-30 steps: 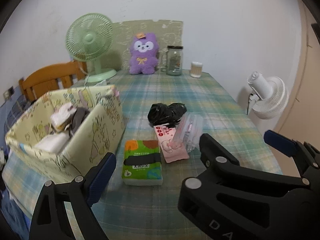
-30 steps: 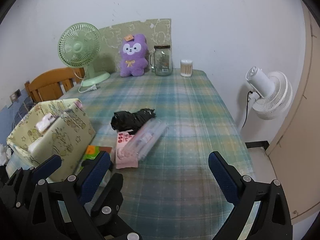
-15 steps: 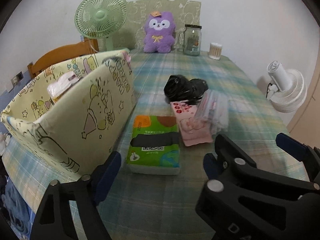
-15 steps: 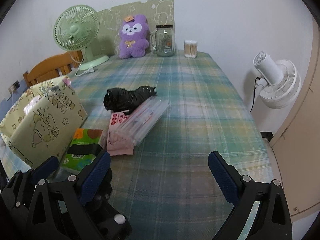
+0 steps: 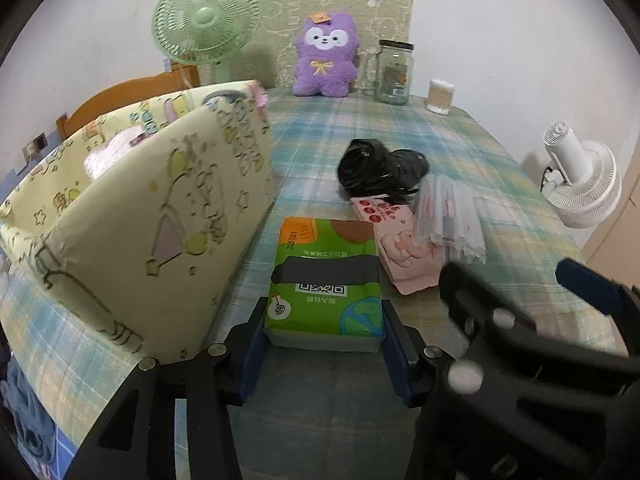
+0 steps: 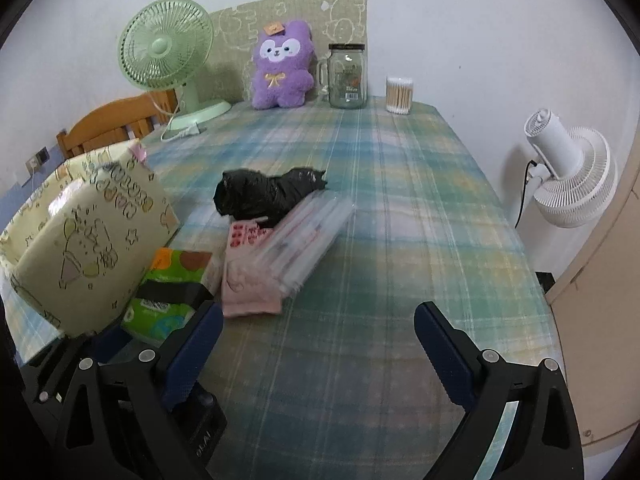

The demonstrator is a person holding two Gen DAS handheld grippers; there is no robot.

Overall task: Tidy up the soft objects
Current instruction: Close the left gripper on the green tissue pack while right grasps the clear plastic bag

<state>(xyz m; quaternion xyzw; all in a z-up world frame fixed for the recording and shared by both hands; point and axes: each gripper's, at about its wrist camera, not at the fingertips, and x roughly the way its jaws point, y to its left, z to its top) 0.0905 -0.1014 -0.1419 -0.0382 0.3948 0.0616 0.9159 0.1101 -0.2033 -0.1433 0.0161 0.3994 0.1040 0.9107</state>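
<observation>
Tablecloth point(image 6: 400, 200): plaid, pale blue, green, yellow.
Tissue pack point(image 5: 324, 280), near centre: bright green, orange corner, brown patch, black band, blue-green globe print.
Storage box point(image 5: 160, 232), left: pale yellow, cartoon line drawings.
Pouch point(image 5: 404, 252): pink, red dots.
Bag point(image 6: 264, 196), centre: black.
Plush toy point(image 6: 282, 66), far: purple, white face, yellow bow.
Desk fan point(image 6: 164, 52), far left: mint green.
Floor fan point(image 6: 568, 176), right: white.
Gripper pads: dark blue.

A green desk fan point(image 6: 166, 50) is stood at the far left of the plaid tablecloth point(image 6: 400, 216). A glass jar point(image 6: 347, 76) and a tub of cotton swabs point(image 6: 399, 95) are set against the wall. A white floor fan point(image 6: 568, 176) is seen beyond the table's right edge, a wooden chair point(image 6: 112, 122) behind its left.
</observation>
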